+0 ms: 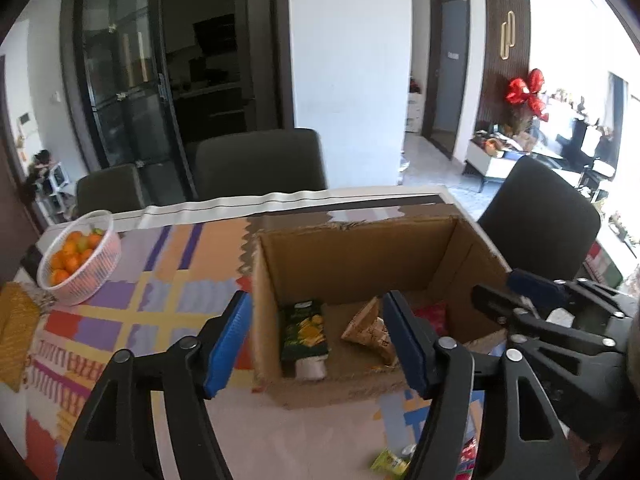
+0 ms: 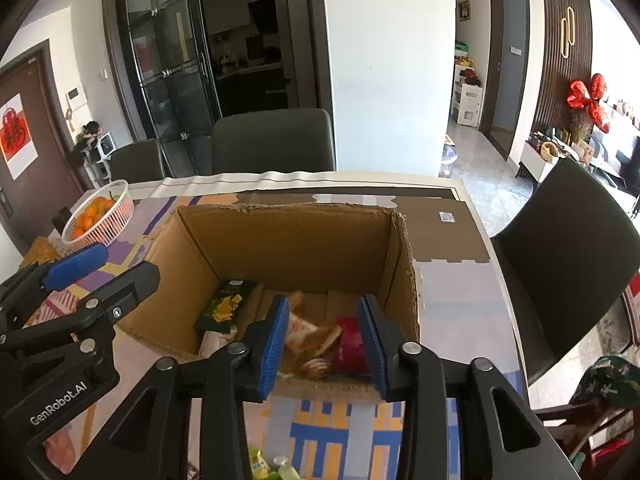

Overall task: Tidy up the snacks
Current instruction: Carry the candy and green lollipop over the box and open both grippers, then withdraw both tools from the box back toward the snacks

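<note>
An open cardboard box (image 1: 360,264) stands on the worktop (image 1: 168,280), which is covered with a colourful patchwork cloth. Inside the box lie a dark green snack packet (image 1: 302,330) with yellow print near the left wall, a tan paper-wrapped snack (image 1: 366,330) in the middle, and a red packet (image 2: 350,344) toward the right wall. The tan one is blurred in the right wrist view.

The left tool (image 1: 320,352) hangs above the near left corner of the box, its blue-padded jaws spread wide and holding nothing; the box's left wall sits between them in that view. The right tool (image 2: 326,344) is over the near edge of the box, jaws released and parted, with the tan snack and red packet seen between them but not gripped. Each tool shows in the other's camera: the right one at the far right, the left one at the far left, both close beside the box.

On the cloth near the bottom edge, in front of the box, lie a yellow-green packet (image 1: 390,462) and some other small items, partly hidden by the tool arms.

At the left end of the worktop stands a white ribbed basket (image 2: 102,216) of oranges, well apart from the box. A flattened piece of cardboard (image 2: 440,228) lies behind and to the right of the box. Dark chairs (image 2: 272,142) stand along the far side and at the right end.
</note>
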Motion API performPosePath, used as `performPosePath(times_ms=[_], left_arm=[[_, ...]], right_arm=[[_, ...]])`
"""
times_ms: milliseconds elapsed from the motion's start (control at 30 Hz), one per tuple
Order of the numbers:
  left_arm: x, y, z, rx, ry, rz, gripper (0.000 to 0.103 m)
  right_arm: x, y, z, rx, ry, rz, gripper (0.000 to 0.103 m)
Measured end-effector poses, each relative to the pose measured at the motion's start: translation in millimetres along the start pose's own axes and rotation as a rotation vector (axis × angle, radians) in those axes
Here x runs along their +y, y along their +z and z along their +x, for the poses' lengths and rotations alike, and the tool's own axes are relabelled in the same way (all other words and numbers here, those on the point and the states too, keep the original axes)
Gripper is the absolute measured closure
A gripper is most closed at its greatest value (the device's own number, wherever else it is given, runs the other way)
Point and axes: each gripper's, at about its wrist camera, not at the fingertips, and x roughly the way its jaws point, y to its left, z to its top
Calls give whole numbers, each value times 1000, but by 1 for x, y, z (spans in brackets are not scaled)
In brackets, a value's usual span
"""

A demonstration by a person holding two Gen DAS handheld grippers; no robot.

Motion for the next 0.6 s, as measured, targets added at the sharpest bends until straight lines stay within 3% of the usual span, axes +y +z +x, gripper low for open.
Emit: performPosePath(times_ms=[200, 367, 600], left_arm=[[2, -16, -30, -15, 36, 17, 35], [5, -30, -62, -32, 41, 14, 29], [9, -56, -99, -39, 35, 12, 26]], right_arm=[[5, -16, -30, -46, -10, -9, 55], [13, -31, -58, -73, -30, -25, 44], [20, -56, -92, -80, -21, -19, 40]])
